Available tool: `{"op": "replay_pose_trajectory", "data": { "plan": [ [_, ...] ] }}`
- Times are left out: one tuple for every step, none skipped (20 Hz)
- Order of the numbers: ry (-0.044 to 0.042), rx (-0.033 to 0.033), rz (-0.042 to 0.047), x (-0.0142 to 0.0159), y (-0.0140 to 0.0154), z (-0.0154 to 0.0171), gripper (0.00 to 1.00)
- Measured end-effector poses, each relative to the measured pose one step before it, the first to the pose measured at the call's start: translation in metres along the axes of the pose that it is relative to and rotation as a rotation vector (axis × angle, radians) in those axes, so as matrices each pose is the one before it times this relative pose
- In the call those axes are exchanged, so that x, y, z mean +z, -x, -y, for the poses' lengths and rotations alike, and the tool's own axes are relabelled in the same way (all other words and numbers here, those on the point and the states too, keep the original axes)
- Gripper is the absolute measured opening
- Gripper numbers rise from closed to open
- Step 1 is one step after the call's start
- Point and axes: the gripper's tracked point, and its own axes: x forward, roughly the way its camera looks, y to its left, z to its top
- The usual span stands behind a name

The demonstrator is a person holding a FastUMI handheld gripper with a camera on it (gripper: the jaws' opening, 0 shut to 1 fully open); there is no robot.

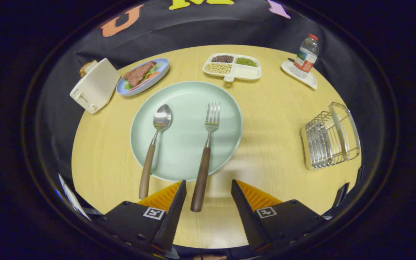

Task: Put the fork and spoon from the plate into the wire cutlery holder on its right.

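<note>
A pale green plate [186, 155] lies on the round wooden table just ahead of my fingers. On it rest a spoon [154, 144] to the left and a fork [206, 151] to the right, both with brown wooden handles that stick out over the plate's near rim. My gripper [208, 188] is open. The end of the fork's handle lies between the fingertips, nearer the left one, and neither finger touches it. The wire cutlery holder [330, 136] stands to the right of the plate, near the table's edge.
Beyond the plate stand a white toaster [94, 86], a blue dish of meat and salad [143, 76], a white divided tray of beans [232, 67] and a water bottle [306, 55] on a white coaster. Bare table lies between plate and holder.
</note>
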Motion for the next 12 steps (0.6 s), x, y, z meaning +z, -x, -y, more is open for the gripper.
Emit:
{"op": "replay_pose_trajectory", "data": {
  "plan": [
    [-0.00567, -0.00424, -0.01144, 0.00135, 0.00316, 0.0007, 0.72],
    [-0.00665, -0.0025, -0.01893, -0.00367, -0.00245, -0.00057, 0.68],
    [-0.00464, -0.00738, -0.02989, -0.00487, -0.00029, -0.00054, 0.64],
    [-0.00189, 0.00198, -0.03052, -0.00556, -0.00224, -0.00187, 0.59],
    [-0.0031, -0.00398, -0.02323, -0.00268, -0.00299, -0.00019, 0.54],
    [-0.00291, -0.0075, -0.00647, 0.00133, -0.00145, 0.00111, 0.49],
    [-0.01165, -0.01072, -0.0006, 0.00082, -0.00731, 0.0014, 0.44],
    [-0.00791, -0.00344, -0.00509, 0.00123, 0.00082, 0.00006, 0.41],
    [-0.00599, 0.00021, -0.00684, 0.00195, -0.00127, -0.00073, 0.37],
    [-0.00086, -0.00206, -0.00756, 0.00174, -0.00052, -0.00001, 0.39],
    [-0.00092, -0.00729, -0.00414, 0.0027, -0.00077, 0.00015, 0.42],
    [0.00391, -0.00611, -0.00591, 0.00201, -0.00061, 0.00007, 0.42]
  ]
}}
